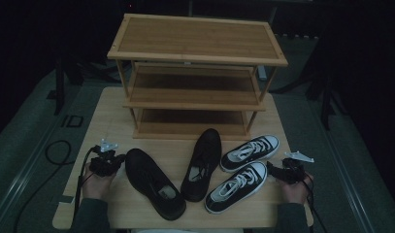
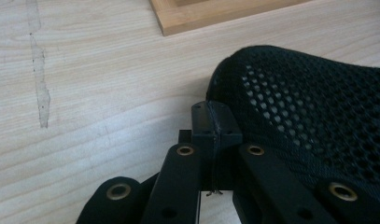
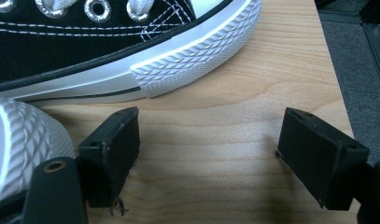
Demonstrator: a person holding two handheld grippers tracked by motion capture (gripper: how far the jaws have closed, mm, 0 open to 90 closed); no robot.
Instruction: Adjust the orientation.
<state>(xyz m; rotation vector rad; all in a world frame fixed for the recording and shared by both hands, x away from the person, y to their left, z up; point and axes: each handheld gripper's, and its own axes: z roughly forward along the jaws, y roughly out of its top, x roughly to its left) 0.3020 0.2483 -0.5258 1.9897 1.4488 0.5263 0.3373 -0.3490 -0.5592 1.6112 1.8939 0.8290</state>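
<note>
The left gripper point(image 1: 118, 160), jaws together, sits beside the mesh shoe point(image 1: 154, 182). The right gripper point(image 1: 274, 169), jaws apart, waits by the sneakers point(image 1: 238, 186). Next, I think: grab 1 shoe for the rack point(image 1: 197, 53).

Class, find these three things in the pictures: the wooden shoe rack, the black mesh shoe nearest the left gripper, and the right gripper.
wooden shoe rack point(image 1: 195, 39), high view, on its top shelf.
black mesh shoe point(image 2: 318, 107), left gripper view, on its mesh toe.
right gripper point(image 3: 208, 149), right gripper view, midway between its open jaws.

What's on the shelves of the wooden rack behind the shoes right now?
The wooden rack shows bare boards on its top, middle and bottom shelves in the high view. The back of the two lower shelves lies in shadow under the boards above, so anything small there cannot be made out.
</note>
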